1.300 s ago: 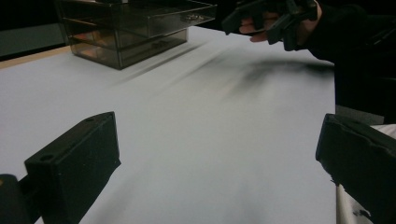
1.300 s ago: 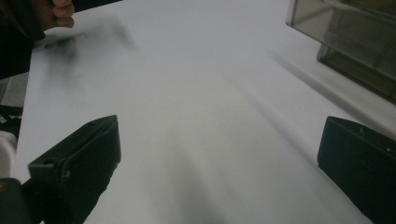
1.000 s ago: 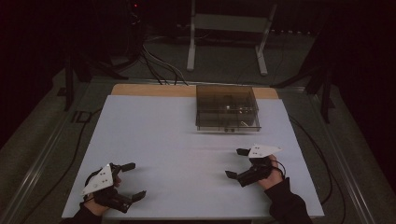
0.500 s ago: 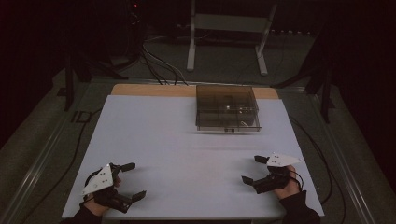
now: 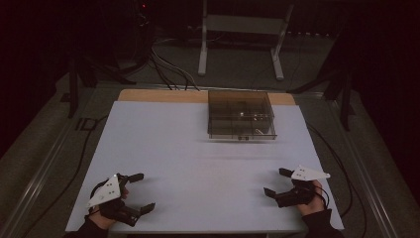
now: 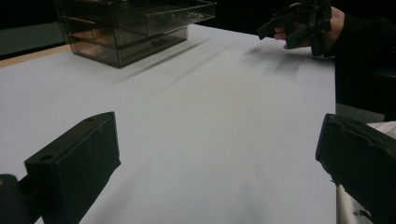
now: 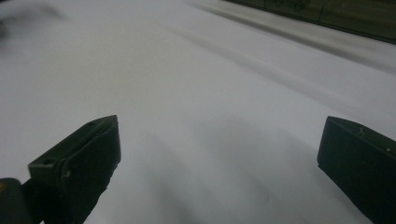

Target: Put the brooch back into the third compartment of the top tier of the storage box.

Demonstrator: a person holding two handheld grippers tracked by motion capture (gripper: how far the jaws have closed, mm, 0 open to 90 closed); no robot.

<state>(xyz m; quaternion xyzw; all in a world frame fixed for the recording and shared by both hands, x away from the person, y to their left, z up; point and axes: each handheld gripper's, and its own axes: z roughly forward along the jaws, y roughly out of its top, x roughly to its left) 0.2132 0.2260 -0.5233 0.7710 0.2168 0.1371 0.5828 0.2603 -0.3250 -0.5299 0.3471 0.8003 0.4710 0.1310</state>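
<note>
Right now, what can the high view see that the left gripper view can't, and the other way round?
The high view alone takes in the whole white table, the metal stand on the floor behind it, and the left gripper in the person's hand. The left gripper view alone gives a close look at that gripper's own two black fingers, spread wide with nothing between them. Both show the smoky plastic drawer box at the far side and the right gripper, open, near the table's edge.
</note>
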